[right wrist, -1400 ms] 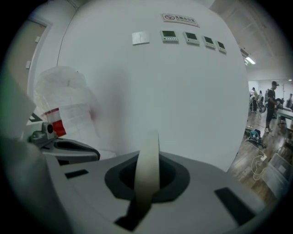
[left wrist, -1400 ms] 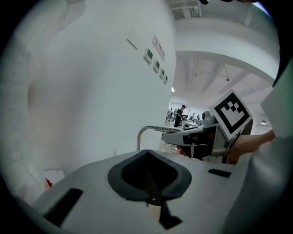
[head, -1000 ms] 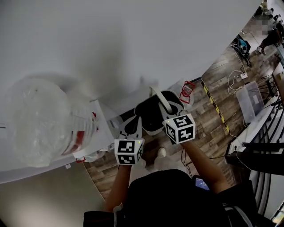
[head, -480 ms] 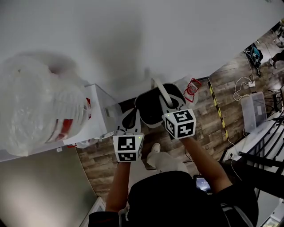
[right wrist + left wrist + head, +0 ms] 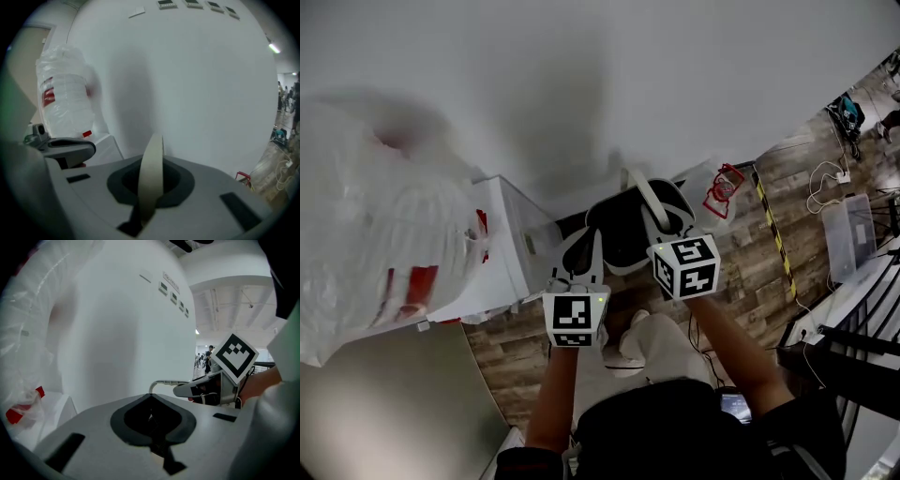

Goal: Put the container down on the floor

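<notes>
**Wall** (image 5: 628,84): white; it fills the upper part of the head view.

**Floor** (image 5: 741,272): wood planks, seen below and to the right of both grippers. A bare strip is judged free for the set-down, between the cabinet's foot and the wall's foot.

**Cabinet** (image 5: 506,253): a white box standing on the floor's left side, against the wall. A large clear plastic bag (image 5: 375,225) with red print rests on its top, and what the bag holds cannot be made out.

**Container** (image 5: 623,239): dark, oval and white-rimmed, held in the air between the two grippers and clear of the floor. Its long axis runs roughly across the head view, from the left gripper's side toward the right. The interior reads only as dark, so no contents can be told. The floor lies straight below it, and the coming move is therefore judged a plain lowering.

**Left gripper** (image 5: 581,258): placed at the container's left rim. Its jaws appear pressed together on a dark edge, taken to be that rim.

**Right gripper** (image 5: 661,230): pinched on the handle and the nearer to it, so most of the load is judged to be carried here.

**Handle** (image 5: 645,202): a pale band arching over the container, seen upright between the right jaws.

**Small red-printed bag** (image 5: 724,187): lies on the floor at the wall's foot, well apart.
</notes>
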Demonstrator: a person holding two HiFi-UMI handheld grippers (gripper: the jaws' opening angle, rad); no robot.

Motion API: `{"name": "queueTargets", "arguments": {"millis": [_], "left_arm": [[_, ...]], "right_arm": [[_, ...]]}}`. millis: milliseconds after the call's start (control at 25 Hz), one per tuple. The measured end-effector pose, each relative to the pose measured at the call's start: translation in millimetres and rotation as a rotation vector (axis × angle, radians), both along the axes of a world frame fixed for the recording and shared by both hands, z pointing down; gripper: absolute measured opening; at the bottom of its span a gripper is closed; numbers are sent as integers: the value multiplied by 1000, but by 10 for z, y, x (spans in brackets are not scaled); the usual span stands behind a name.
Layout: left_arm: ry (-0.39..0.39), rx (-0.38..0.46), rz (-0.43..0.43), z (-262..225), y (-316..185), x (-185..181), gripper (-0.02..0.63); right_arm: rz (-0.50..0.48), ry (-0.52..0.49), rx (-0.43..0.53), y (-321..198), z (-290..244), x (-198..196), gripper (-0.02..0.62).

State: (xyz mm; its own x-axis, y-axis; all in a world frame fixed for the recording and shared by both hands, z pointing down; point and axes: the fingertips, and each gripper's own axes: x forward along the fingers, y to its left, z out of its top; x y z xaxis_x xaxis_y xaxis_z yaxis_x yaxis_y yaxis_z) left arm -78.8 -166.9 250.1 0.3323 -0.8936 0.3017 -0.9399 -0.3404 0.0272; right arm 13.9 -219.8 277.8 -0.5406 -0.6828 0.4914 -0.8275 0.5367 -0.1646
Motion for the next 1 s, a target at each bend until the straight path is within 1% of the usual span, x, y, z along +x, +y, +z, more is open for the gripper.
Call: {"name": "queueTargets", "arguments": {"millis": [40,120,240,320,560,840,1000], "left_arm": [[-2,12,5,52,-19,-10,14],[27,16,2,186,-50,-49,14],[92,-5,-24,443,-77,-129,14],[115,-19,-33,629,-87,-150,14],[128,-43,-63,1182,-130,-269,14],[144,-21,-73,1714,-193,-356,14],[139,-13,-74,1984,-216,-378,14]], "right_arm": [[1,8,2,-10,88,-16,29],[-4,22,9,-23,263,-59,29],[-6,31,11,-52,524,-122,29],[-1,39,13,-82,685,-141,29],[11,39,24,-144,1136,-190,29],[26,21,40,-216,1698,-239,29],[24,12,45,-230,1998,-285,29]]}}
